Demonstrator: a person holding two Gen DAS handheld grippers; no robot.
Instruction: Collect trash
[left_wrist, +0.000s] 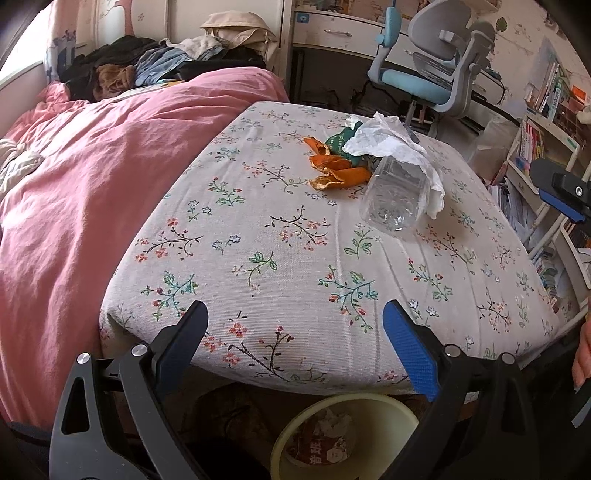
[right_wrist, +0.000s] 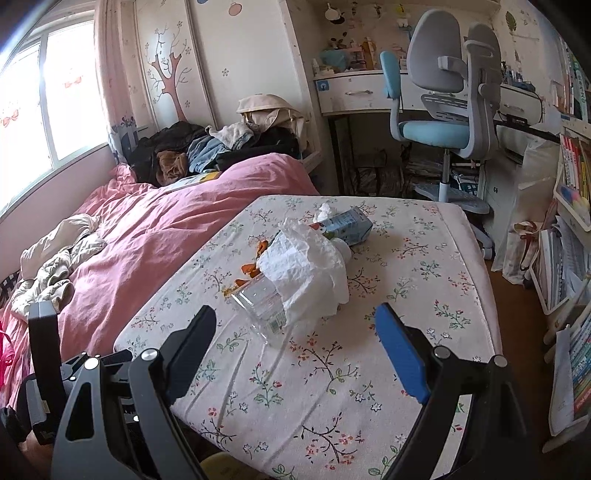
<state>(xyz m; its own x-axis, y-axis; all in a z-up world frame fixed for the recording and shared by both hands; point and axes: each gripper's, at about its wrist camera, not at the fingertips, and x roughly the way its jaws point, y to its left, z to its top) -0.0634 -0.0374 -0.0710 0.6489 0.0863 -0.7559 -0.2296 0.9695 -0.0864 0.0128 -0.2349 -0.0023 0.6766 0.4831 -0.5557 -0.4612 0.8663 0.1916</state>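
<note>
Both tongs wide and empty over the flowered table, the rubbish not yet touched.

The left gripper (left_wrist: 295, 332) and right gripper (right_wrist: 295, 332) stand with jaws spread, nothing between them. On the floral cloth-covered table (left_wrist: 280, 258) a clear, empty plastic bottle (left_wrist: 395, 195) lies on its side, a crumpled white tissue (left_wrist: 388, 144) draped over it, curled orange peel (left_wrist: 332, 170) just beside it, and a small blue drink carton (right_wrist: 347, 225) behind. The bottle looks light, slick and likely to roll or dent, so I'd pinch across its body; the tissue is soft, the peel brittle. A pale yellow bin (left_wrist: 347, 432) waits below the near edge.
</note>
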